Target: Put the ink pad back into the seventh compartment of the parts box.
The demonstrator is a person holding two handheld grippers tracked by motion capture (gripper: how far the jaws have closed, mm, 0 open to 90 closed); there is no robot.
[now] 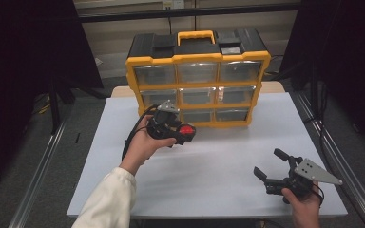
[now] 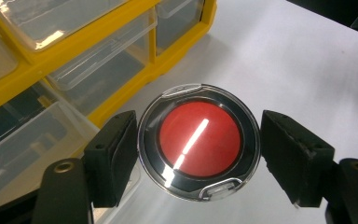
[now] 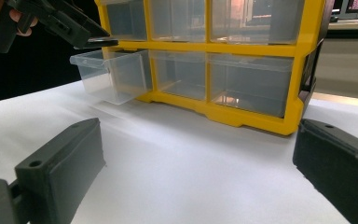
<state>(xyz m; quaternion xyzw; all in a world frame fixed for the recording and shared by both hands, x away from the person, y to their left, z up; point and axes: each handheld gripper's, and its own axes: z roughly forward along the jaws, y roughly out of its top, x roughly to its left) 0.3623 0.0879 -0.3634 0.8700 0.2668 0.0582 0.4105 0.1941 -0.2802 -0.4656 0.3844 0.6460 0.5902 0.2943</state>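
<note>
My left gripper [image 1: 179,131] is held up in front of the organiser's lower left drawers, shut on a round clear case with a red disc inside [image 1: 186,129]. In the left gripper view the case [image 2: 199,140] sits flat between the two black pads, which press on its rim from either side. The bottom-left clear drawer [image 3: 107,77] of the yellow organiser [image 1: 197,80] is pulled out, just under the left gripper [image 3: 51,18]. My right gripper [image 1: 266,162] rests low at the table's front right, open with nothing between its jaws [image 3: 196,158].
The organiser has a black top, a yellow handle [image 1: 196,36] and three rows of clear drawers, the others pushed in. It stands at the back of the white table sheet [image 1: 209,161]. Metal rails [image 1: 342,166] run along both sides.
</note>
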